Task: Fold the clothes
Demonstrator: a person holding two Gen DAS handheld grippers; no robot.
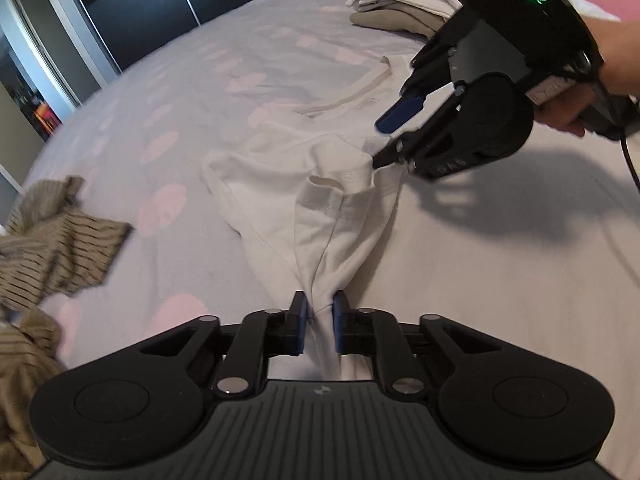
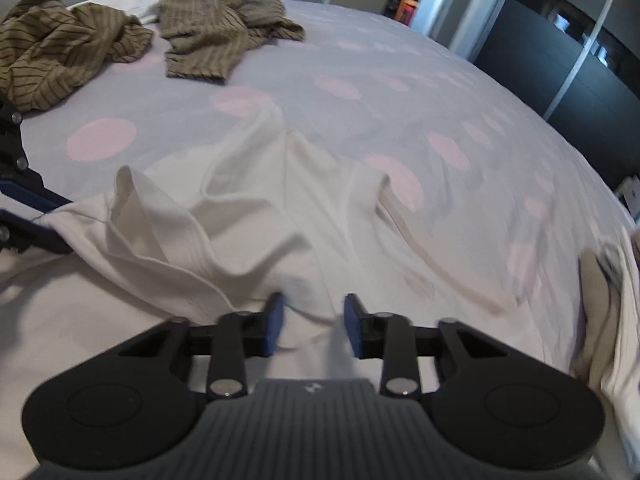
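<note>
Left gripper (image 1: pixel 318 312), lower centre of its view, has its fingers clamped on a bunched hem of the white T-shirt (image 1: pixel 320 200) lying crumpled mid-bed (image 1: pixel 500 280). Right gripper (image 2: pixel 314 320) fingers stand apart in its own view, cloth between, not clearly pinched. Likely taking two corners to spread it flat. Striped brown clothes (image 2: pixel 224 28) wait upper left.

One white shirt (image 1: pixel 320 208), two striped brown garments (image 2: pixel 224 24), one folded pile (image 1: pixel 404 8), two grippers (image 1: pixel 319 322).
</note>
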